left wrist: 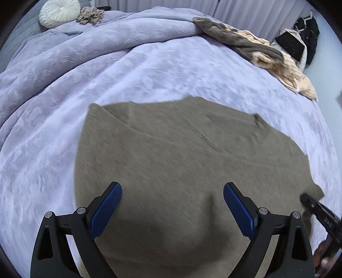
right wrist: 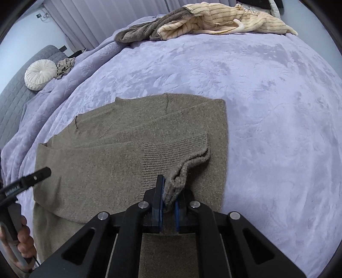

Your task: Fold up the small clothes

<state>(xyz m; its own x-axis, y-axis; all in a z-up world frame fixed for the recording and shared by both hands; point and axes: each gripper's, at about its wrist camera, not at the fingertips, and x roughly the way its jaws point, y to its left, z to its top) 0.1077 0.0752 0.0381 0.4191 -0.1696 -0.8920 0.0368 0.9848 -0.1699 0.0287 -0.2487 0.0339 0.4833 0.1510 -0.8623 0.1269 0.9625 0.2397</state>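
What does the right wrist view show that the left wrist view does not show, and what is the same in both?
Only the right wrist view shows the right hand-held gripper shut on the ribbed sleeve cuff, folded across the sweater body, and the person's left hand. Only the left wrist view shows the left hand-held gripper open above the sweater, holding nothing. Both show the taupe knit sweater flat on the lavender blanket, the round white cushion and the cream striped garment.

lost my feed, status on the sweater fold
Left gripper open above sweater. Right gripper shut on sleeve cuff. Nothing in the way.
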